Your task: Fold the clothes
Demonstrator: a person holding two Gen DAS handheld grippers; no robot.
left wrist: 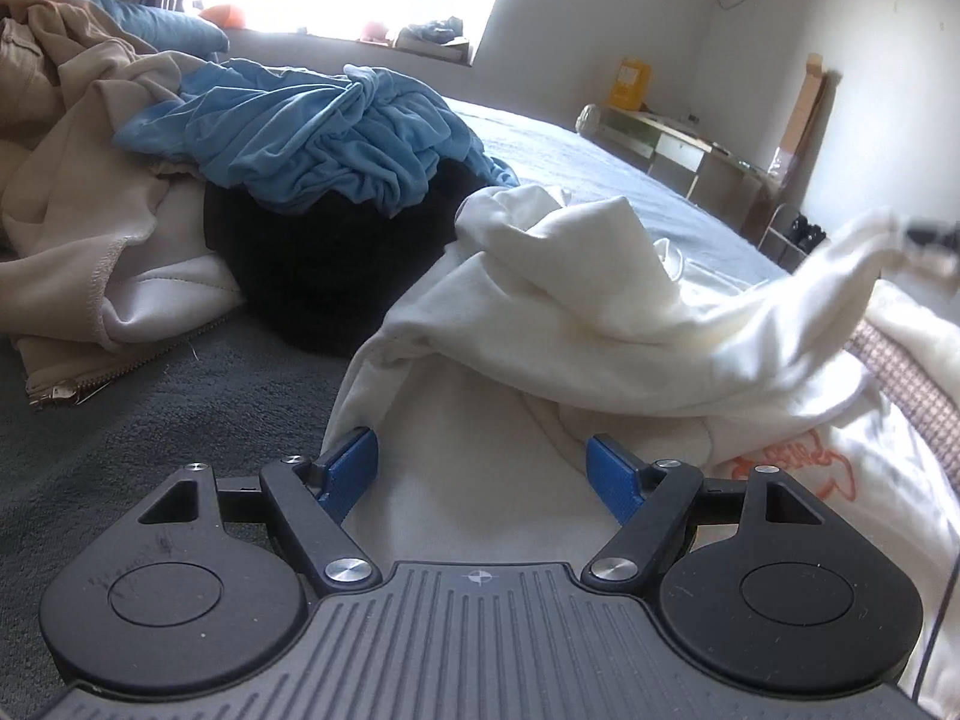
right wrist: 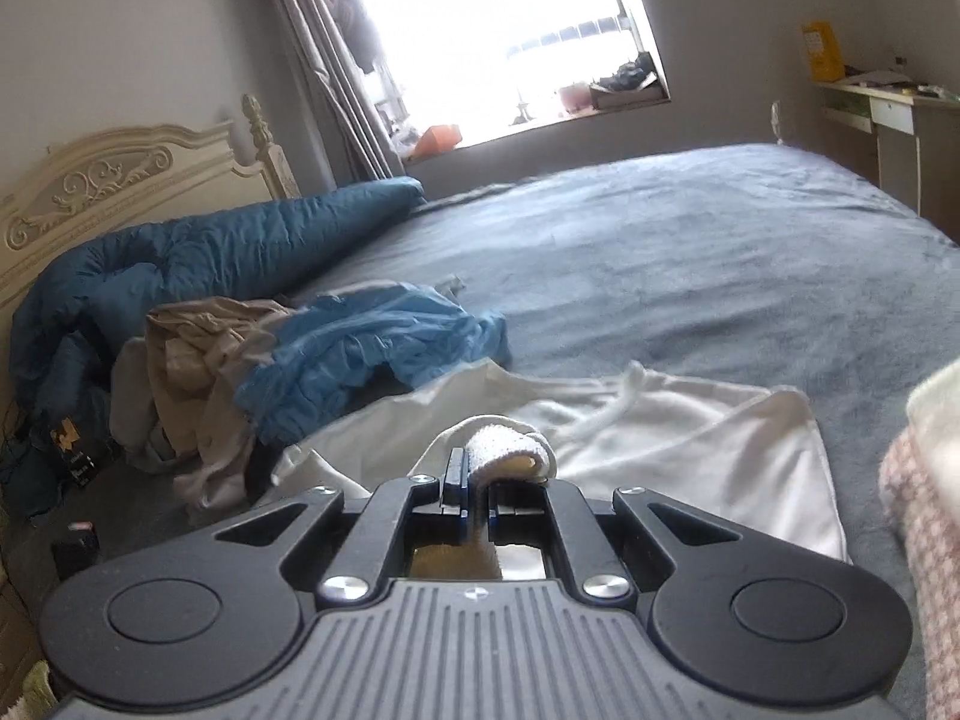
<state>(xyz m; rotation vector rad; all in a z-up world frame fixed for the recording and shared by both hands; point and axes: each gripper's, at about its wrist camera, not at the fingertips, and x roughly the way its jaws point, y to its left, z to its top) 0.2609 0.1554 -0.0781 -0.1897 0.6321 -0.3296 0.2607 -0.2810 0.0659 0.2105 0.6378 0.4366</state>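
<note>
Grey bed [right wrist: 690,276]: clothes pile [right wrist: 312,354] crowds white garment [right wrist: 690,438].

— What's the bed [right wrist: 690,252] carrying?

— My white garment [right wrist: 690,438] lies spread on its grey-blue cover. Left of it sits a heap: blue shirt [right wrist: 372,342] (crumpled), beige clothes [right wrist: 198,354]. Beyond the heap, toward the headboard [right wrist: 120,180], a teal quilt [right wrist: 210,252] is bunched.
</note>
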